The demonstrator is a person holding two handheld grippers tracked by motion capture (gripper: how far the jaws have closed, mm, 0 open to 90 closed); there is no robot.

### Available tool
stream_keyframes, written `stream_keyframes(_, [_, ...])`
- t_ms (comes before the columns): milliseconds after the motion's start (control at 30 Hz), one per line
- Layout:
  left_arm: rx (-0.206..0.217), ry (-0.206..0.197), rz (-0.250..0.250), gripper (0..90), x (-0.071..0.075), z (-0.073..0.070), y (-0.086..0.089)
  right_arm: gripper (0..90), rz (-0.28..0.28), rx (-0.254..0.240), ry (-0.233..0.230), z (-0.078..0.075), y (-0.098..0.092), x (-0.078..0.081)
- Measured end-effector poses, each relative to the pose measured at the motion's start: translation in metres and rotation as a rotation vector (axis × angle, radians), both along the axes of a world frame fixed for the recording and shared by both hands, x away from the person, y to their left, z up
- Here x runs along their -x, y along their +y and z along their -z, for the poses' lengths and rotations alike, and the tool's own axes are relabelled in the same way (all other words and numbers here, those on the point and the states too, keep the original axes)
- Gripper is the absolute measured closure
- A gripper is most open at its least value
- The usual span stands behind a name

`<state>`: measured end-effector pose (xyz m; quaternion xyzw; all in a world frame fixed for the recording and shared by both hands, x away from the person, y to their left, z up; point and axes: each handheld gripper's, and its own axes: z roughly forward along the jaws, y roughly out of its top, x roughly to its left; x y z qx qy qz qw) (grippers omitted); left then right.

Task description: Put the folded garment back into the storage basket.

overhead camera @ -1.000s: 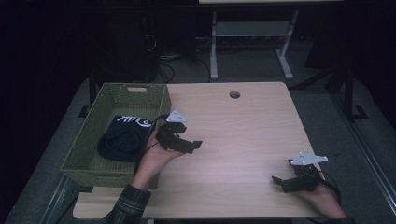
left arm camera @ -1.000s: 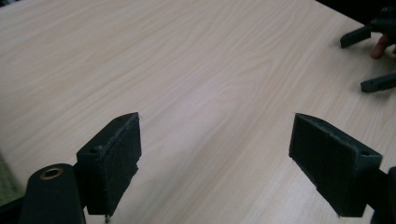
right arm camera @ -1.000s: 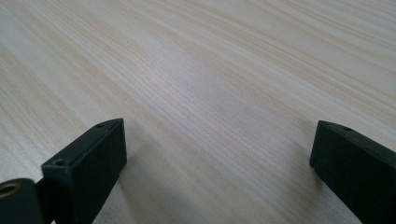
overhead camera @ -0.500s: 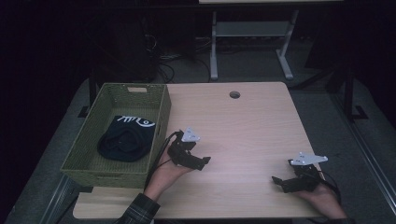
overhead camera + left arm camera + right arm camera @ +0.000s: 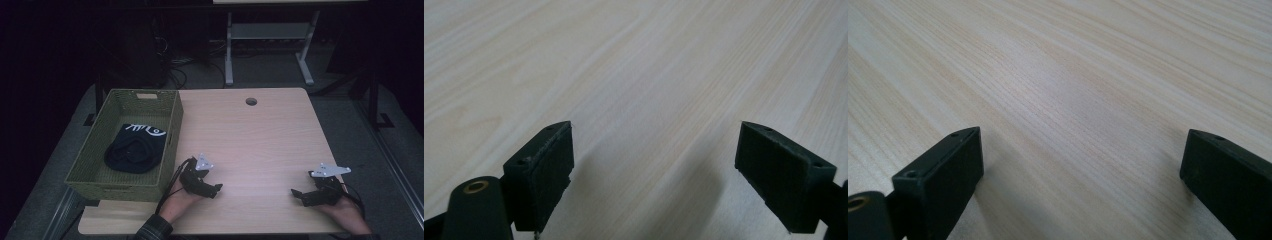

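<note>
Two claws (image 5: 216, 190) (image 5: 298, 195) gaping on table (image 5: 260, 140), one dark cloth (image 5: 135, 147) in one basket (image 5: 172, 125)

High view dim, surroundings near black; table (image 5: 260, 140) evenly lit. Gripper views bright, soft shadows under jaws, far grain blurred.

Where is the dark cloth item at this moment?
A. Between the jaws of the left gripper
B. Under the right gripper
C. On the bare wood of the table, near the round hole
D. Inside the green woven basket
D: in the high view the dark cloth item lies on the floor of the green woven basket, while the left gripper and the right gripper rest open on the table with nothing between their jaws.
</note>
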<state>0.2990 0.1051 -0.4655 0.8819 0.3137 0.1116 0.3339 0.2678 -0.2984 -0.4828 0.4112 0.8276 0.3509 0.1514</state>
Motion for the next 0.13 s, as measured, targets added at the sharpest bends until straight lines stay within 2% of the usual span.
stream_keyframes(67, [-0.010, 0.008, 0.003, 15.0, 0.0004, 0.0034, -0.0003, 3.4, -0.001, 0.001, -0.002, 0.0000, -0.0001, -0.0001])
stream_keyframes(133, [-0.012, -0.005, 0.004, 14.2, 0.0018, 0.0042, -0.0011, 3.4, -0.001, 0.000, 0.000, 0.0000, 0.0000, 0.0000])
